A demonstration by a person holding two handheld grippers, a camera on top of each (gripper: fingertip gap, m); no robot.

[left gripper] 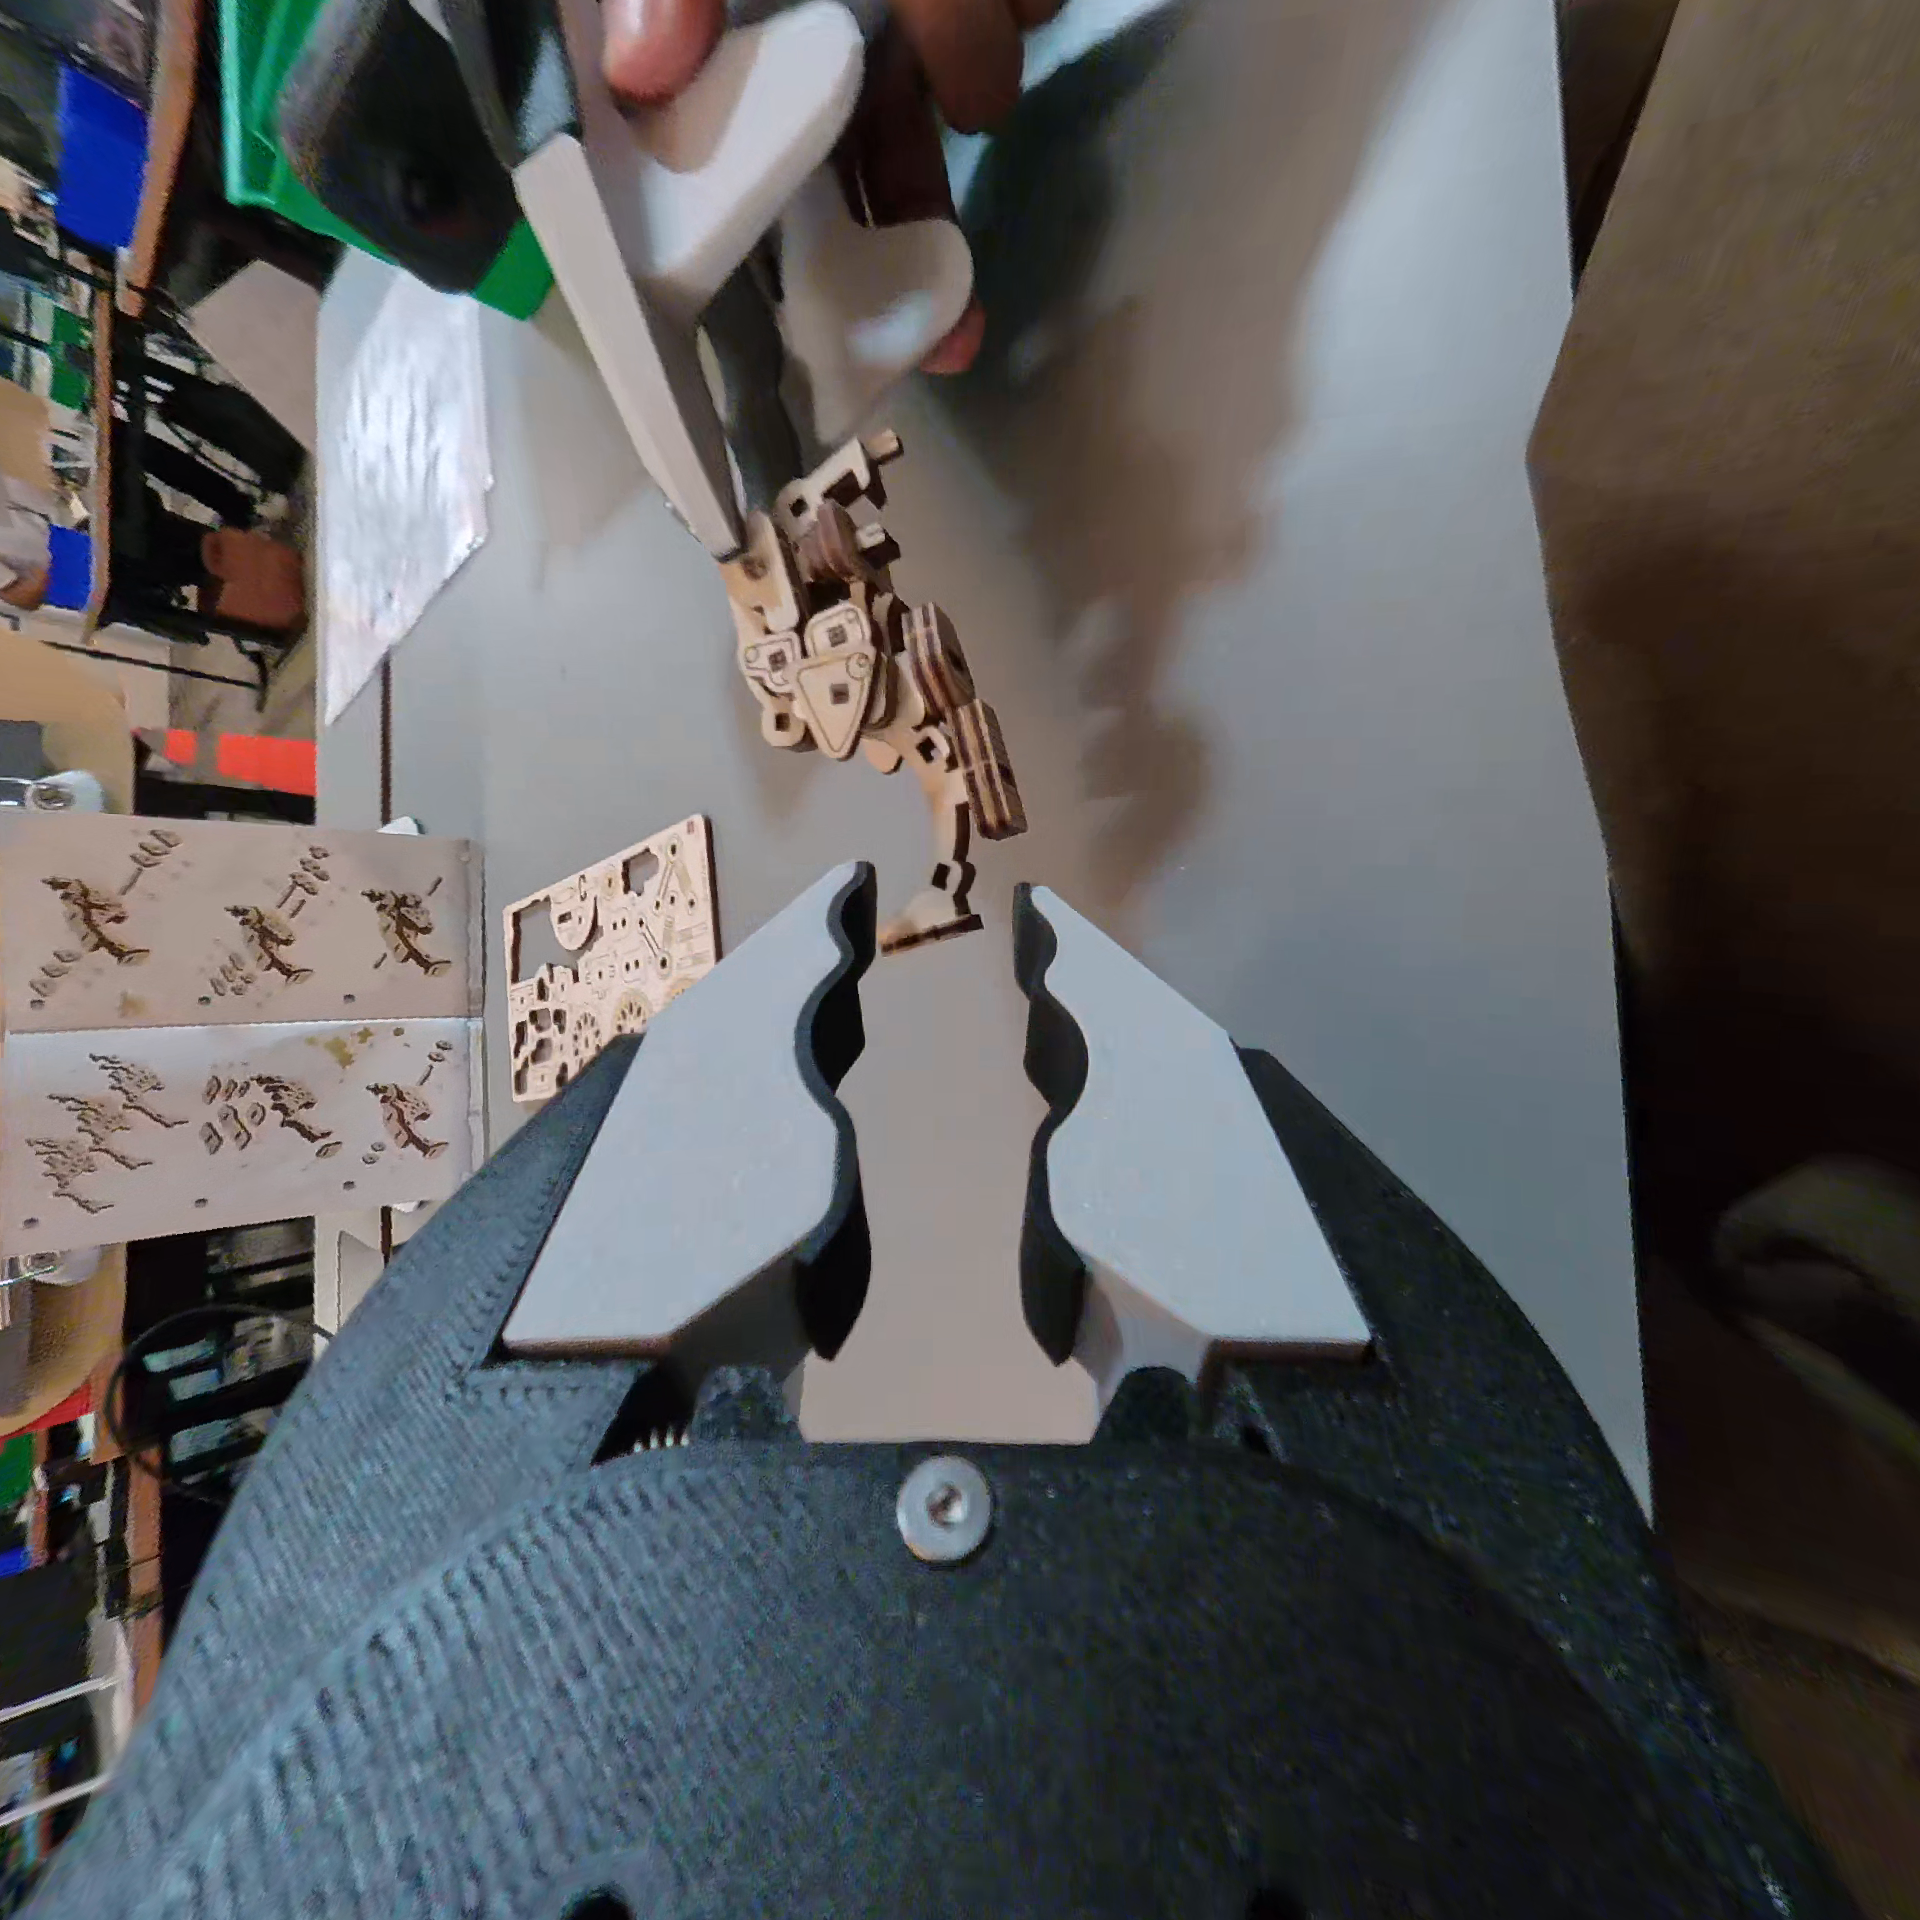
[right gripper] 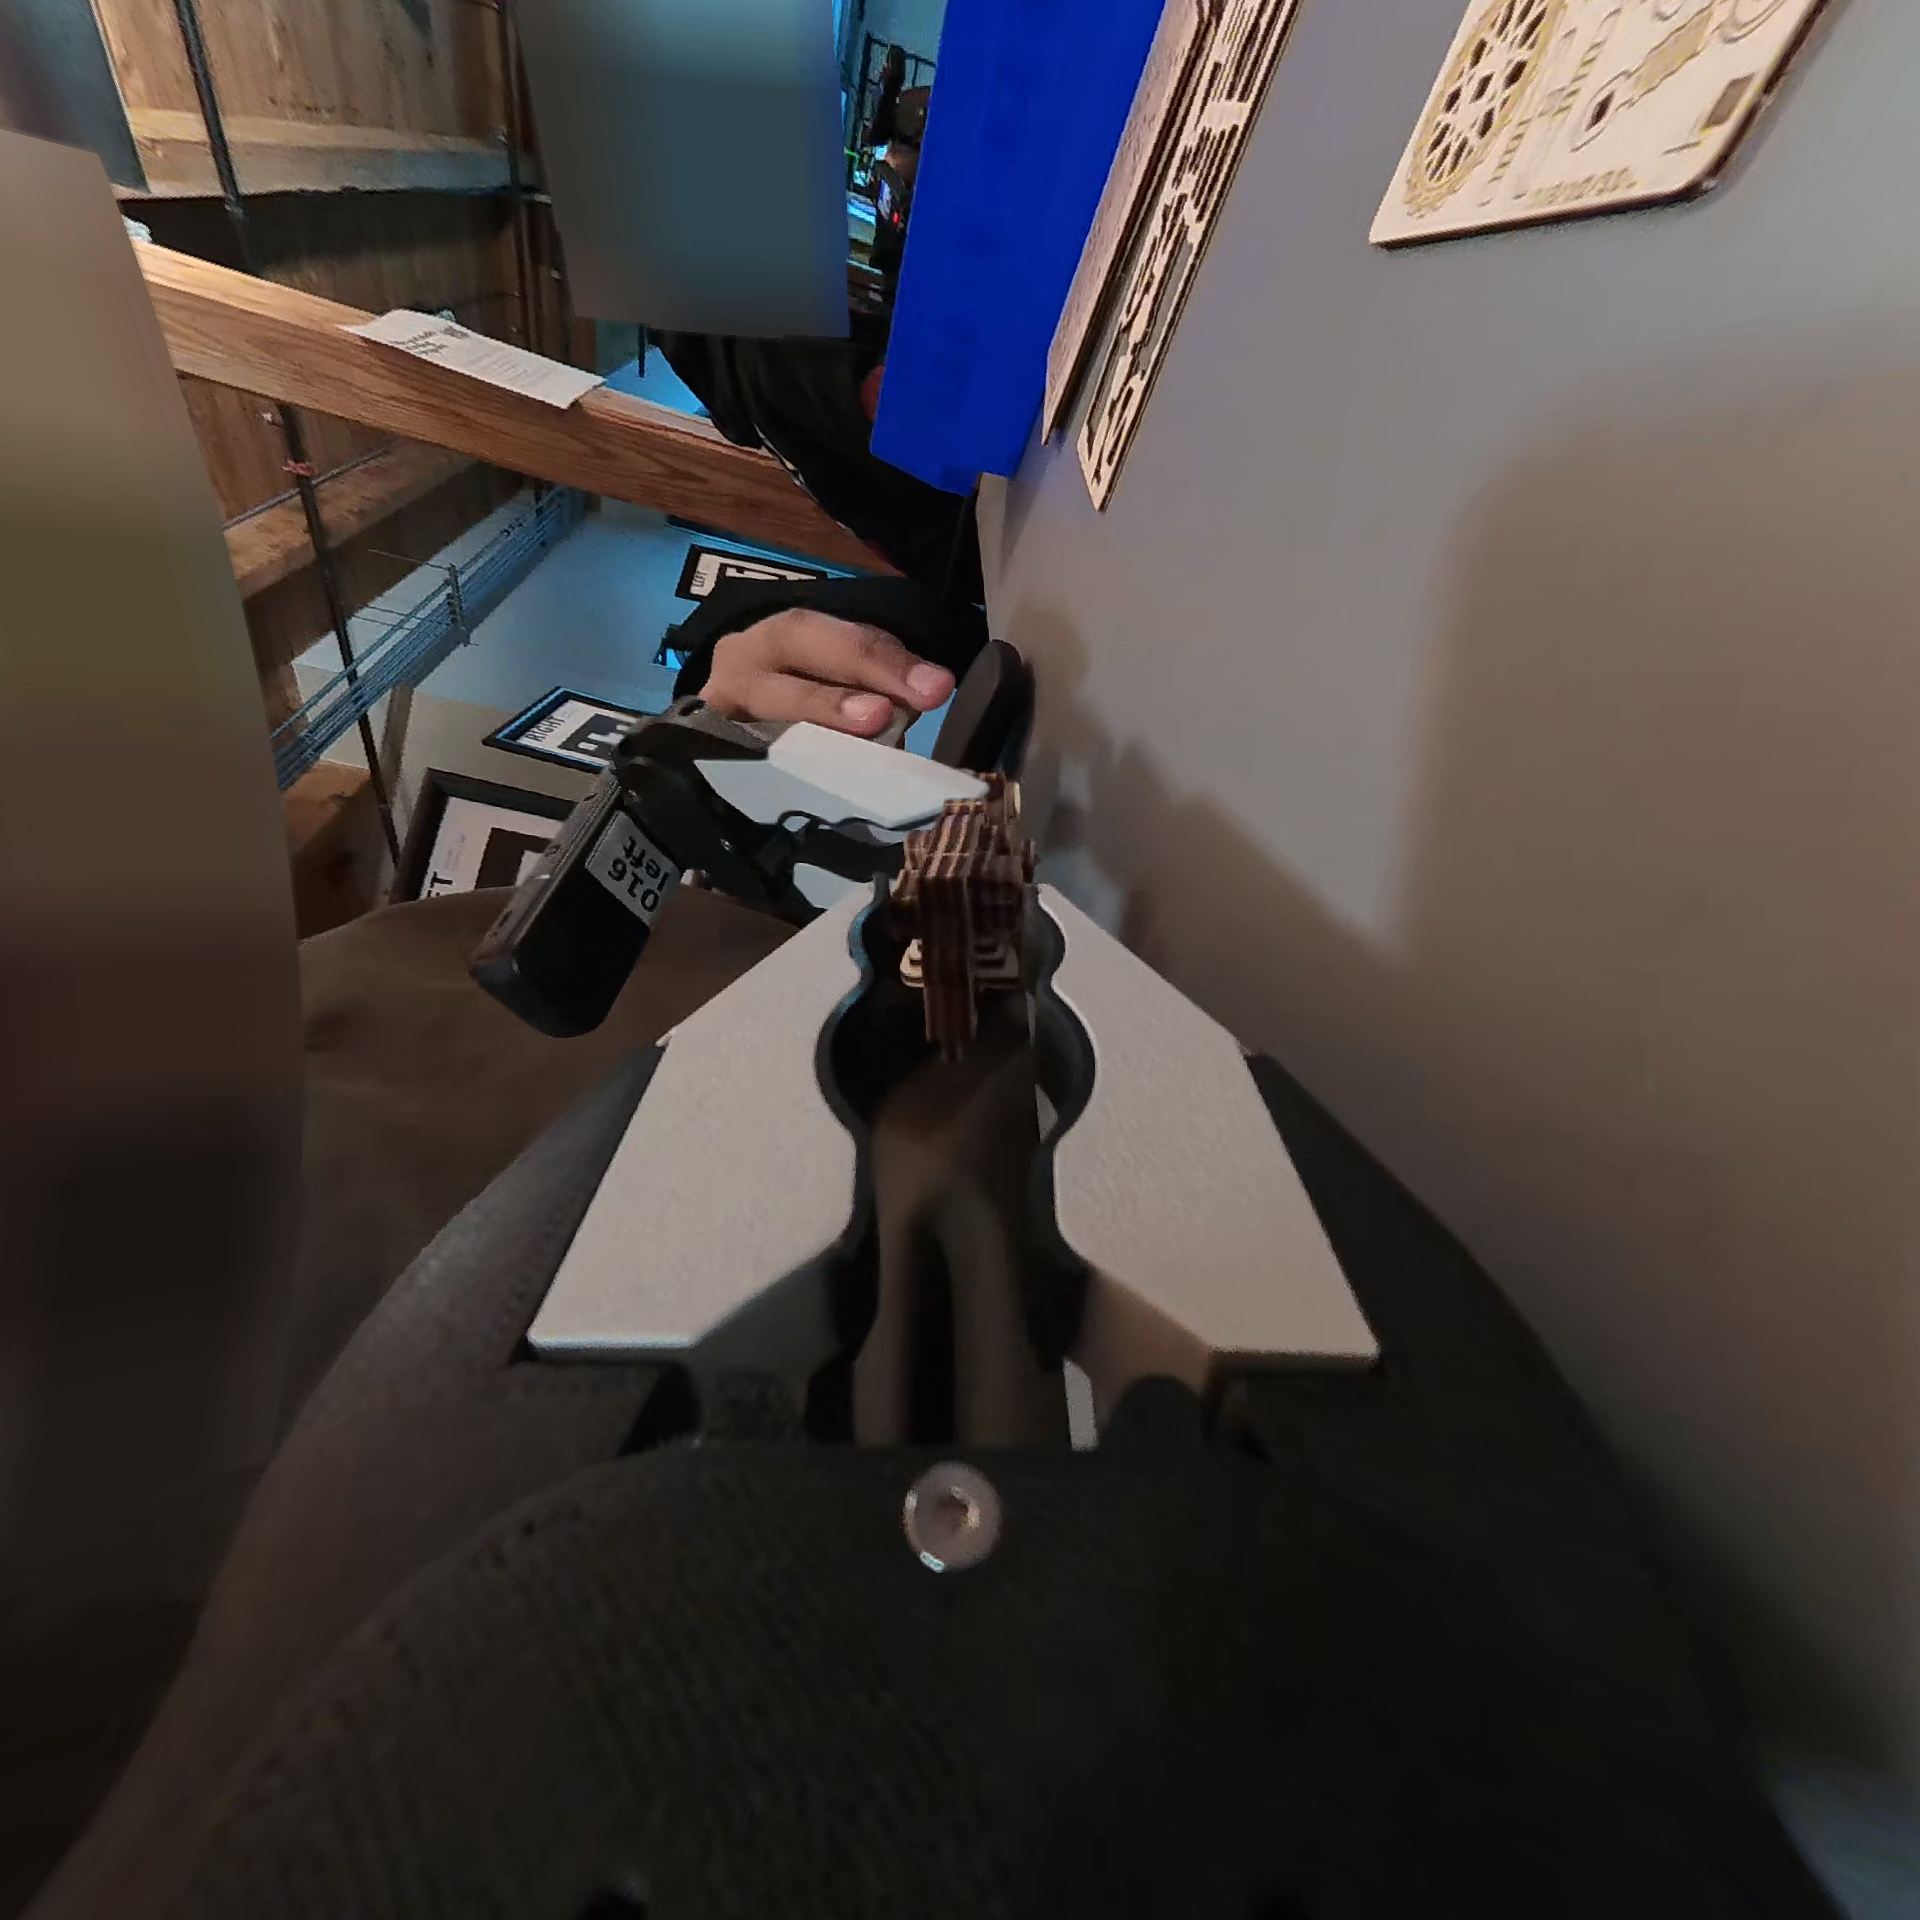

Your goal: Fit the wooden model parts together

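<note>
The wooden model [left gripper: 847, 675], a small part-built figure of pale and dark plywood, hangs above the grey table [left gripper: 1299, 675]. My right gripper [left gripper: 750, 535] is shut on its upper end. In the right wrist view the model [right gripper: 971, 925] is clamped between the right gripper's [right gripper: 956, 920] fingertips. My left gripper [left gripper: 943, 904] is open, and the model's lower foot [left gripper: 930, 925] sits just between its fingertips without being clamped. The left gripper also shows in the right wrist view [right gripper: 935, 816], held by a hand [right gripper: 821, 675], with its tips at the model's far end.
A wooden parts sheet [left gripper: 613, 966] with cut-outs lies flat on the table beside printed instruction sheets [left gripper: 229, 1018] and a clear bag [left gripper: 405, 468]. A green box [left gripper: 260, 104] stands behind. More parts sheets [right gripper: 1590, 104] and a blue box [right gripper: 997, 239] show in the right wrist view.
</note>
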